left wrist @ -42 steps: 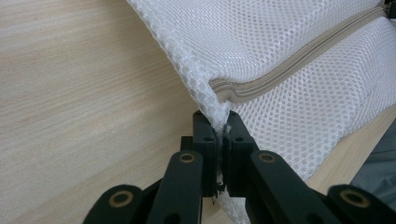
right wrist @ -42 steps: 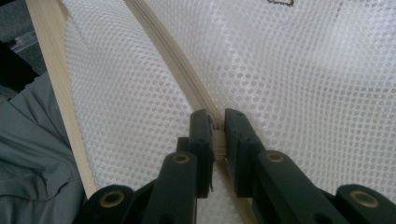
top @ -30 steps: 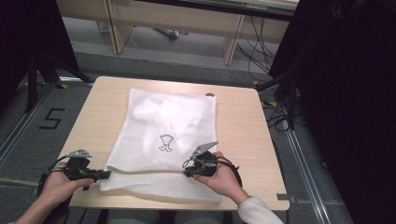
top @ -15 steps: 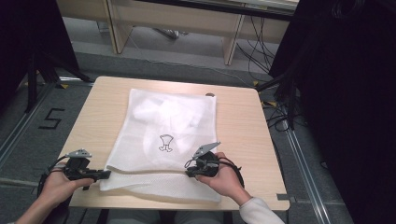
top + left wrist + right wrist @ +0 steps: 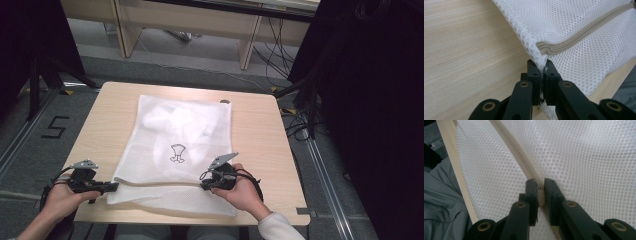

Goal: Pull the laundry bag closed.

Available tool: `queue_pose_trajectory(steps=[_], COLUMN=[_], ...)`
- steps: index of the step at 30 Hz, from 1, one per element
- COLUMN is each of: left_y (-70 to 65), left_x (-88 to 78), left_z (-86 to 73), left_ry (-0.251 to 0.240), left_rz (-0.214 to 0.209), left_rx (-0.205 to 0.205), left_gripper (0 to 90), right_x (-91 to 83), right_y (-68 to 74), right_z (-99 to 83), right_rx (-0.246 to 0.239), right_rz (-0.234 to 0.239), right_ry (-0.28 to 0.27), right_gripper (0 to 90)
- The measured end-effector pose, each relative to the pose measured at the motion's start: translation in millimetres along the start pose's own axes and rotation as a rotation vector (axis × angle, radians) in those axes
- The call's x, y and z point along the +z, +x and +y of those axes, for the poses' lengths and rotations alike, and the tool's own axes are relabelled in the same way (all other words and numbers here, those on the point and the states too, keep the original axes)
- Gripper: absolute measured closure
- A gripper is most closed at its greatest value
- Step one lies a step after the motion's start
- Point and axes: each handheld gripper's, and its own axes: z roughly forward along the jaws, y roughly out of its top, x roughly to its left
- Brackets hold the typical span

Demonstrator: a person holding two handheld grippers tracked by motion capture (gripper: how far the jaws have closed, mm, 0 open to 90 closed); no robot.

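A white mesh laundry bag (image 5: pixel 180 135) lies flat on the wooden table (image 5: pixel 255 135), with white cloth inside and a small black print at its middle. A beige zipper (image 5: pixel 584 32) runs across its near part. My left gripper (image 5: pixel 114 186) is at the bag's near left corner, shut on the mesh (image 5: pixel 541 63) by the zipper's end. My right gripper (image 5: pixel 204 184) sits on the bag's near right part, shut on the zipper seam (image 5: pixel 540 192).
The table's near edge (image 5: pixel 461 182) runs close beside the bag. Bare wood (image 5: pixel 469 50) lies left of the bag. A wooden bench and cables stand on the floor beyond the table (image 5: pixel 250 30). A dark curtain (image 5: pixel 370 100) hangs at the right.
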Motion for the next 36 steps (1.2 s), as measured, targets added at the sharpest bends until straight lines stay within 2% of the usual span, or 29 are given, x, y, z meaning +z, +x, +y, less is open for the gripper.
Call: queue_pose_trajectory(steps=[1, 3, 4, 6, 8, 10, 13, 14, 15, 18, 19, 21, 24, 25, 27, 31, 32, 33, 34, 36], left_y=[0.1, 0.4, 0.3, 0.3, 0.1, 0.1, 0.0, 0.0, -0.2, 0.1, 0.1, 0.3, 0.1, 0.1, 0.0, 0.1, 0.1, 0.1, 0.3, 0.2], left_x=[0.0, 0.3, 0.1, 0.2, 0.2, 0.1, 0.0, 0.3, 1.0, 0.3, 0.4, 0.3, 0.4, 0.3, 0.3, 0.3, 0.4, 0.5, 0.5, 0.5], left_z=[0.1, 0.0, 0.1, 0.1, 0.1, 0.0, 0.1, -0.1, -0.5, 0.1, 0.1, 0.1, 0.1, 0.1, 0.1, 0.1, 0.2, 0.2, 0.1, 0.1], left_ry=[0.002, 0.003, 0.004, 0.004, 0.004, 0.002, 0.002, -0.003, -0.012, 0.004, 0.003, 0.003, 0.004, 0.004, 0.003, 0.003, 0.004, 0.004, 0.004, 0.005], left_rz=[0.0, -0.004, -0.001, -0.001, 0.0, 0.0, 0.0, 0.001, 0.003, -0.001, -0.001, -0.001, -0.001, -0.001, -0.001, -0.002, -0.001, -0.002, -0.001, -0.002], left_rx=[0.002, 0.0, 0.001, 0.0, 0.001, 0.0, 0.001, 0.0, -0.003, 0.001, 0.0, 0.0, 0.001, 0.0, 0.001, 0.001, 0.005, 0.001, 0.0, 0.0], left_gripper=[85.3, 85.4, 85.4, 85.4, 85.3, 85.4, 85.4, 85.4, 85.3, 85.3, 85.3, 85.3, 85.3, 85.3, 85.4, 85.4, 85.3, 85.3, 85.4, 85.3], right_x=[-0.3, -0.6, 0.7, -2.3, -2.6, -3.4, -5.0, -3.7, -5.7, -7.6, -5.3, -8.5, -8.7, -9.4, -9.2, -10.0, -9.1, -9.7, -11.9, -12.1], right_y=[0.2, -1.1, -1.5, -2.3, -1.9, -1.4, -2.1, -1.9, -3.1, -4.9, -5.1, -6.5, -6.6, -5.3, -6.6, -7.7, -6.6, -7.7, -8.2, -8.9], right_z=[-0.4, -1.1, -2.3, -2.6, -3.7, -4.2, -5.1, -5.9, -6.1, -8.5, -9.5, -9.6, -10.2, -10.4, -10.4, -11.6, -12.7, -12.9, -12.7, -14.0], right_rx=[0.009, -0.001, 0.008, 0.004, 0.02, 0.017, 0.018, 0.025, 0.019, 0.029, 0.032, 0.022, 0.023, 0.038, 0.023, 0.029, 0.051, 0.032, 0.033, 0.038], right_rz=[0.007, 0.01, 0.012, 0.003, -0.002, 0.009, 0.004, 0.003, -0.006, 0.005, 0.003, 0.009, 0.008, 0.004, 0.009, 0.007, 0.008, -0.002, 0.002, 0.001], right_ry=[-0.004, 0.0, -0.024, -0.002, -0.006, -0.003, -0.003, -0.021, -0.009, -0.008, -0.033, -0.012, -0.013, -0.008, -0.013, -0.018, -0.034, -0.037, -0.015, -0.019], right_gripper=[82.6, 82.6, 82.6, 82.6, 82.6, 82.6, 82.6, 82.6, 82.6, 82.6, 82.6, 82.6, 82.6, 82.6, 82.6, 82.6, 82.6, 82.6, 82.6, 82.6])
